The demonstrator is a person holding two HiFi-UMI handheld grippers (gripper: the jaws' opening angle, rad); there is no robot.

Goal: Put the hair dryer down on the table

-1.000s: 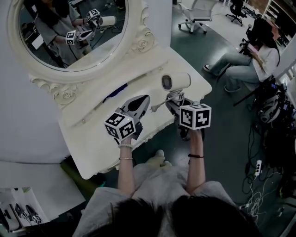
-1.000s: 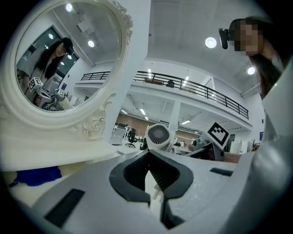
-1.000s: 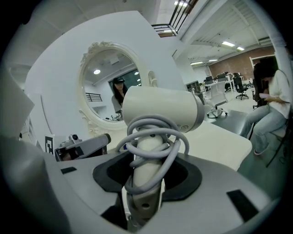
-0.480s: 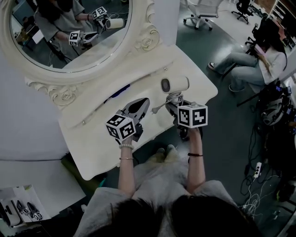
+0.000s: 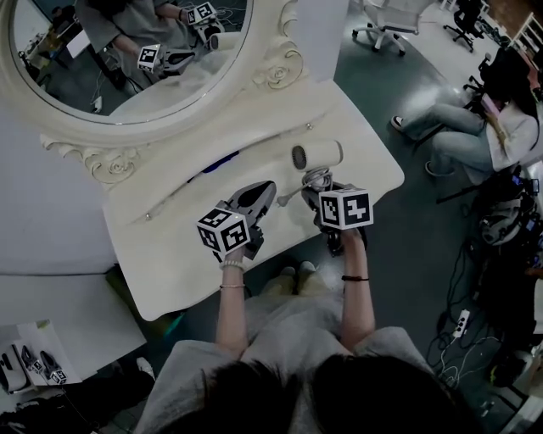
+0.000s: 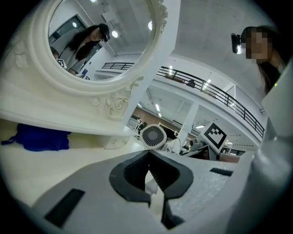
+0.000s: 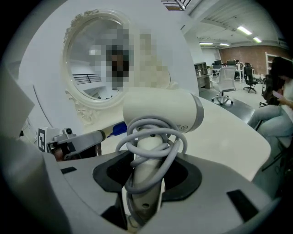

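A white hair dryer [image 5: 317,156] with its grey cord wound round the handle hangs over the right part of the white dressing table [image 5: 170,254]. My right gripper [image 5: 321,183] is shut on the dryer's handle. In the right gripper view the handle [image 7: 145,176] runs between the jaws, and the barrel [image 7: 160,111] lies crosswise beyond them. I cannot tell whether the dryer touches the tabletop. My left gripper [image 5: 260,191] hovers over the table's middle, shut with nothing in it, and its jaws [image 6: 150,171] point at the dryer's round grille [image 6: 153,136].
A blue object [image 5: 219,163] lies near the base of the big oval mirror [image 5: 127,51] at the table's back. The table's front edge [image 5: 280,246] is near my hands. At the right a person sits [image 5: 484,127] on the floor space, with an office chair [image 5: 399,17] beyond.
The head view has drifted, so the table sits slightly differently in frame. Both grippers keep nearly the same pose, and the right one still holds the dryer.
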